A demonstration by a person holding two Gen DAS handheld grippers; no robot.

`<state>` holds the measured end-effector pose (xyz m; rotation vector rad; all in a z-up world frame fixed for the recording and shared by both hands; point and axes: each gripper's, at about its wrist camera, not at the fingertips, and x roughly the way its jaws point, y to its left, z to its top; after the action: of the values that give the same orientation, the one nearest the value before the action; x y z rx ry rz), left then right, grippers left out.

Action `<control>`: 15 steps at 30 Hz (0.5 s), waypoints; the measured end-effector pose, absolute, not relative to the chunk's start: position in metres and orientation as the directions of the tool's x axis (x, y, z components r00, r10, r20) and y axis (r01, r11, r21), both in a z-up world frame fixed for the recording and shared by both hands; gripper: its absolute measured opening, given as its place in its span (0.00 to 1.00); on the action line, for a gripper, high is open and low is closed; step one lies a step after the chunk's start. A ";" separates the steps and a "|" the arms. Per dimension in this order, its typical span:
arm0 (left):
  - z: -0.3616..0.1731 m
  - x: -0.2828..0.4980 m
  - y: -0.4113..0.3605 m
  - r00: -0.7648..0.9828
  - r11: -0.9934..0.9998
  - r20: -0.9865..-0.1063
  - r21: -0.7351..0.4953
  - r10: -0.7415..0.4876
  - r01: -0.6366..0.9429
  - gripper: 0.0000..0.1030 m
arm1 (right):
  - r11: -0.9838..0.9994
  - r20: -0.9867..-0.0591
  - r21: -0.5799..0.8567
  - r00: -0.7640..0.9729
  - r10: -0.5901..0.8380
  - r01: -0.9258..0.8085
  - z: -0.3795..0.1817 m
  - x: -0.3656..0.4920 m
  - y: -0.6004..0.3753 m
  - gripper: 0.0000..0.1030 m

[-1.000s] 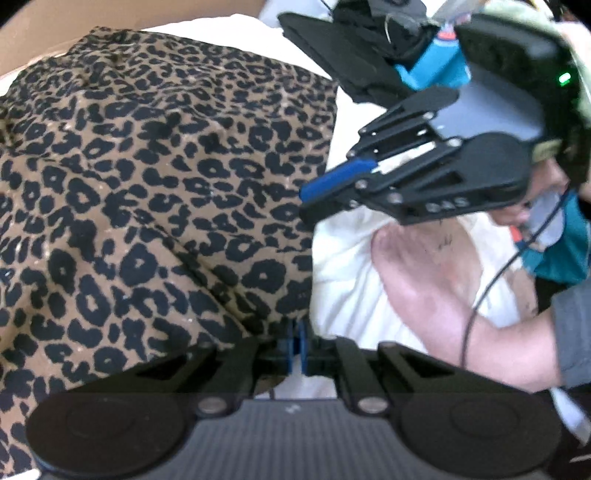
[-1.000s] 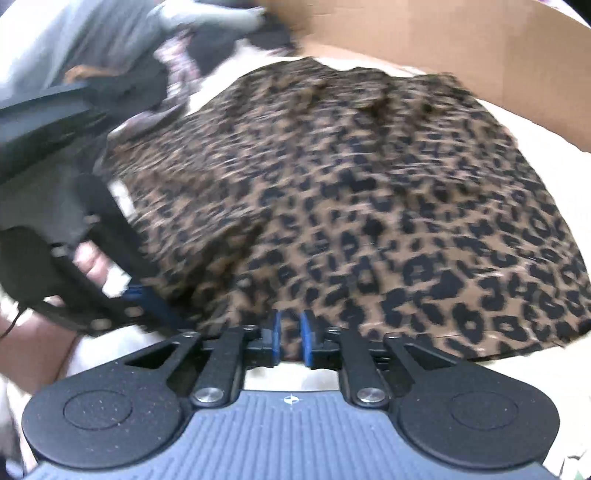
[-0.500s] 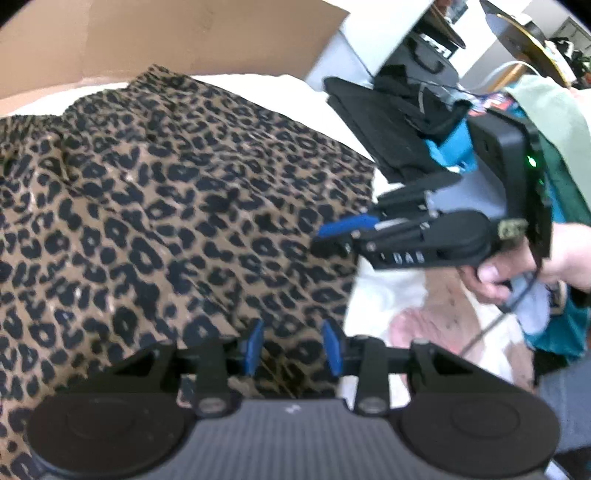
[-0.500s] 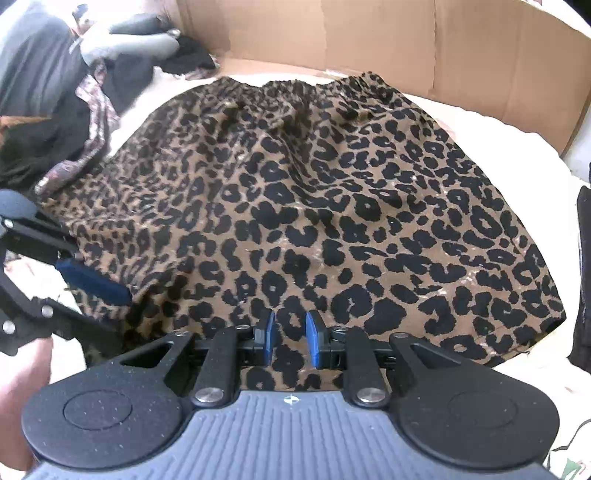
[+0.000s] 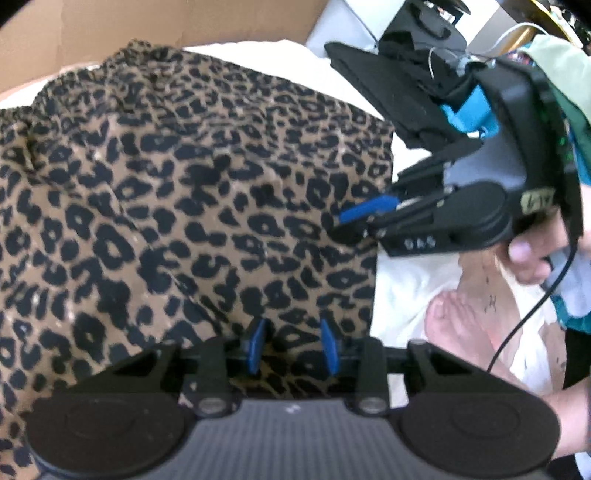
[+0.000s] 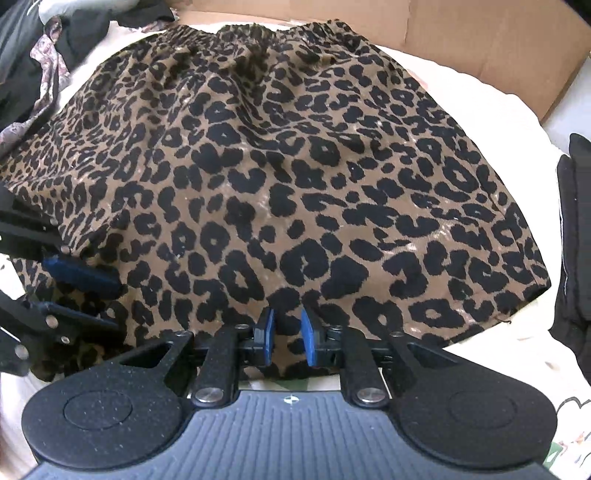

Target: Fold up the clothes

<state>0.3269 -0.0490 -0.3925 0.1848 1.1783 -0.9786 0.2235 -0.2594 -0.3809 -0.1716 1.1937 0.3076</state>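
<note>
The leopard-print skirt (image 6: pixel 295 177) was soft, matt woven cloth, finely ribbed. Under it lay a smooth white sheet (image 6: pixel 491 110). Brown cardboard (image 6: pixel 461 33) along the upper frame looked dull, papery. The right gripper (image 6: pixel 287 341) showed grainy black plastic, blue pads and shiny metal screws.

Legible markings are few. In the left wrist view, the right gripper (image 5: pixel 345 221) carries pale raised characters on the black side of its finger linkage; they appear to read "DAS", though blur makes the first letter uncertain. A small tan label (image 5: pixel 536 201) on the same gripper's body bears dark marks that cannot be read. The right wrist view shows no legible text.
</note>
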 end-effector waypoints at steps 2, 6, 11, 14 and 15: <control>-0.397 0.324 -0.050 0.041 0.593 -0.840 -0.346 -0.541 0.727 0.34 | 0.945 -0.933 0.028 0.330 0.141 -0.326 -0.381 0.222 -0.261 0.22; -0.396 0.323 -0.049 0.032 0.589 -0.837 -0.357 -0.546 0.725 0.26 | 0.953 -0.925 0.058 0.344 0.163 -0.296 -0.375 0.222 -0.273 0.22; -0.384 0.326 -0.036 0.019 0.586 -0.812 -0.404 -0.583 0.702 0.18 | 0.964 -0.883 0.097 0.424 0.198 -0.248 -0.360 0.219 -0.296 0.22; -0.372 0.330 -0.023 0.052 0.606 -0.794 -0.416 -0.605 0.678 0.18 | 0.978 -0.855 0.080 0.491 0.166 -0.191 -0.351 0.220 -0.314 0.22; -0.368 0.332 -0.017 0.068 0.615 -0.788 -0.419 -0.611 0.668 0.18 | 0.984 -0.848 0.071 0.510 0.146 -0.164 -0.349 0.222 -0.321 0.22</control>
<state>0.3324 -0.0174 -0.3678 0.0599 1.1525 -0.9643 0.2221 -0.3210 -0.3492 -0.0190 1.0184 0.1864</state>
